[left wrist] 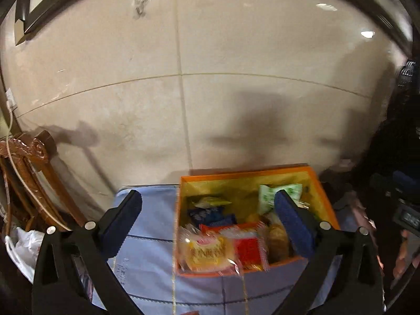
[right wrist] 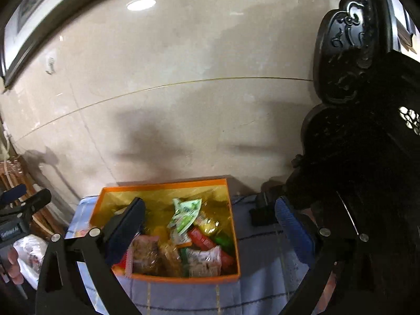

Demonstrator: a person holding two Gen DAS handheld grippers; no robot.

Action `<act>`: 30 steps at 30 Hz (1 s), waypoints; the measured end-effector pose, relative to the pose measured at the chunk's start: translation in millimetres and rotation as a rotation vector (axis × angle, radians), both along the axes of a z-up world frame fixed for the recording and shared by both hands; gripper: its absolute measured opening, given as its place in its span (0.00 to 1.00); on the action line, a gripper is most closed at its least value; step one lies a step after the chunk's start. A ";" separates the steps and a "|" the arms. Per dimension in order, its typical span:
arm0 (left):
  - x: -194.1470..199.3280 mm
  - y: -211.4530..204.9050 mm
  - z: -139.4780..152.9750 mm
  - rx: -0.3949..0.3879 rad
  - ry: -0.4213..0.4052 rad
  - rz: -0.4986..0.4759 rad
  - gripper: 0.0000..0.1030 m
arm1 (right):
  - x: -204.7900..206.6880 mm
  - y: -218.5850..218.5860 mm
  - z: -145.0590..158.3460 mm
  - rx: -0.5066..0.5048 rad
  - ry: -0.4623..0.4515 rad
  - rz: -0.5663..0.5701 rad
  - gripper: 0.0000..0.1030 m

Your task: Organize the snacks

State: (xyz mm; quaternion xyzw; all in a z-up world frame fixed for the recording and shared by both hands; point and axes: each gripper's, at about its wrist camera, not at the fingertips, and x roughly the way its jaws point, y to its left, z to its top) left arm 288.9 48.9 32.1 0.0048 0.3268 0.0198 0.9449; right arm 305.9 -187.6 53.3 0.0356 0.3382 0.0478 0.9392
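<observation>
Nearest the lens, the left gripper (left wrist: 207, 223) is seen spread to its full width with nothing between its blue pads (left wrist: 294, 225); the right gripper (right wrist: 210, 225) is likewise held wide apart and empty, both angled downward over the table (left wrist: 149, 236), which is covered by a pale blue checked cloth (right wrist: 265, 262). Just beyond the fingertips, an orange box (left wrist: 325, 197) with a yellow lining is set on the cloth near the table's far edge, apparently so that loose packets are kept together in one place. The snacks are found inside it: a clear-wrapped yellow pastry (left wrist: 207, 252) and a red packet (left wrist: 249, 249) are piled against the near wall, a dark blue packet (left wrist: 207, 215) is laid behind them, and a green-and-white sachet (right wrist: 185, 214) is propped towards the back. No snacks are seen lying on the visible cloth, so the sorting is judged to be at or near its end, and the empty grippers are thought to be held clear for that reason. A small dark object (right wrist: 262, 210) is left on the cloth beside the box. To the left, a carved wooden chair (left wrist: 29, 168) and a white plastic bag (left wrist: 23, 249) are glimpsed; to the right, dark carved furniture (right wrist: 349, 60) is seen. Behind everything, a beige tiled wall (left wrist: 236, 52) is crossed by the shadows of both tools
</observation>
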 end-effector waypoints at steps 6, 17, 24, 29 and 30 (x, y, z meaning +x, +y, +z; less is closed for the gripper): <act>-70.4 -22.4 -15.7 -0.005 -0.013 -0.091 0.96 | -57.8 8.1 -20.8 -0.022 0.009 0.038 0.96; -112.2 -26.5 -44.3 -0.015 0.074 0.027 0.96 | -104.7 17.7 -44.5 -0.101 0.044 0.073 0.96; -156.7 -24.3 -21.6 -0.115 0.055 0.026 0.96 | -148.8 13.2 -29.1 -0.115 0.035 0.076 0.96; -164.9 -33.8 -14.4 -0.097 0.048 -0.006 0.96 | -155.6 7.9 -26.8 -0.112 0.038 0.061 0.96; -166.9 -34.8 -15.6 -0.100 0.042 -0.008 0.96 | -157.2 7.2 -26.7 -0.112 0.038 0.057 0.96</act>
